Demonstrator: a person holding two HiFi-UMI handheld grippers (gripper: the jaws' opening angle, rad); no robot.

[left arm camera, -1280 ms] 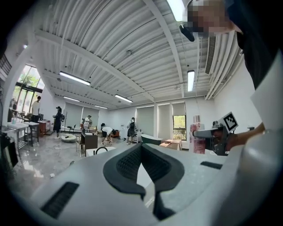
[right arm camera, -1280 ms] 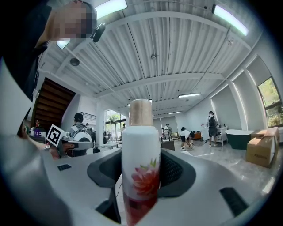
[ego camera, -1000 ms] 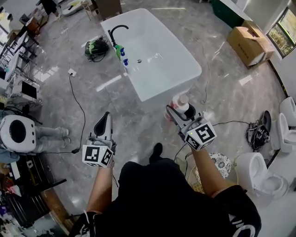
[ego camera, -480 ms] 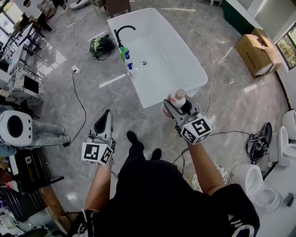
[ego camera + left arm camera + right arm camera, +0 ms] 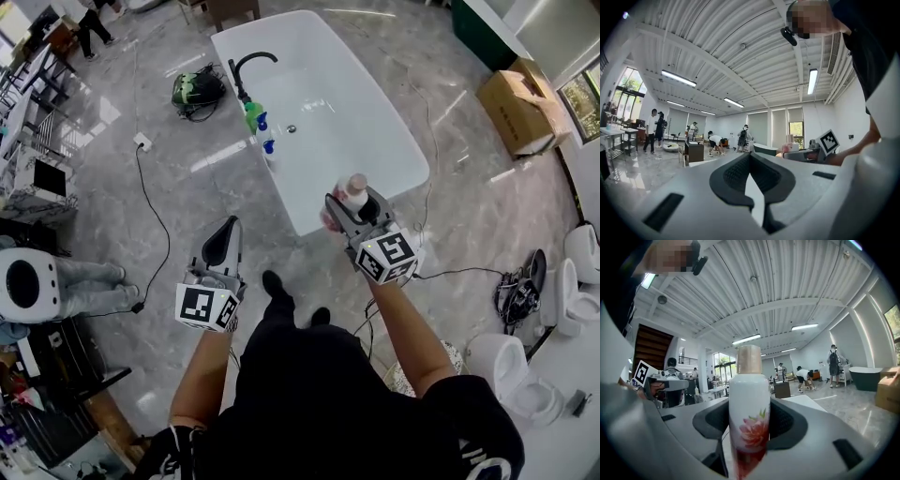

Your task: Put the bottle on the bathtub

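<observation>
A white bottle [image 5: 749, 418] with a pink flower print and a tan cap stands upright between the jaws of my right gripper [image 5: 750, 420], which is shut on it. In the head view the bottle [image 5: 353, 194] and right gripper [image 5: 349, 206] hover just short of the near end of the white bathtub [image 5: 401, 150]. My left gripper [image 5: 221, 246] is held lower left over the floor, jaws shut and empty; in its own view the pads [image 5: 733, 176] meet at the tip.
A black faucet [image 5: 246, 67] rises on the tub's left rim with green and blue bottles [image 5: 260, 125] beside it. A dark bag [image 5: 196, 90] and a cable lie on the floor at left. A cardboard box [image 5: 523, 103] and toilets [image 5: 514, 370] stand at right. People stand in the distance.
I have stepped closer to the tub; the right gripper with the bottle has moved forward toward the tub's near end. The left gripper kept its place beside me.
</observation>
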